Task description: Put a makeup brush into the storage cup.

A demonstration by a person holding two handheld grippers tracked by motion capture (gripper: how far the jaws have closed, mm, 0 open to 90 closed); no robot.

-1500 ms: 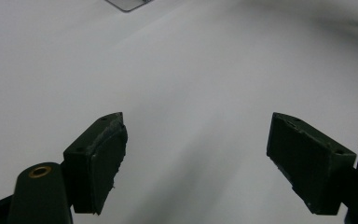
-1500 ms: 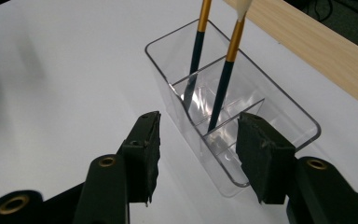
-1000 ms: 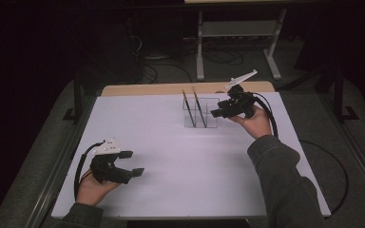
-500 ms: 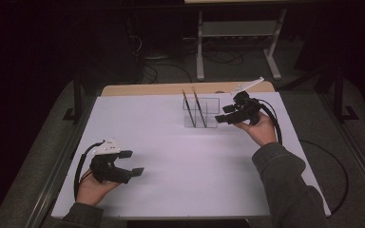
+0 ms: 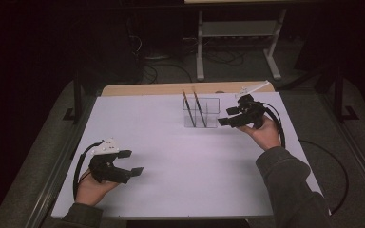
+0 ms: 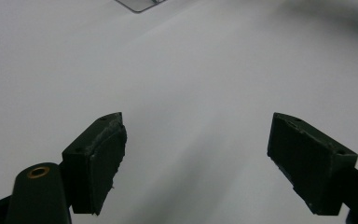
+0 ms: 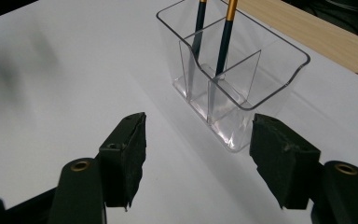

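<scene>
Presently the right gripper, jaws apart, faced the clear holder just ahead, two pencils apparently inside; next, advance and align.

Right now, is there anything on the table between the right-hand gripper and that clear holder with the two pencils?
Nothing: the right gripper view shows bare white table between the open right gripper and the clear holder.
</scene>
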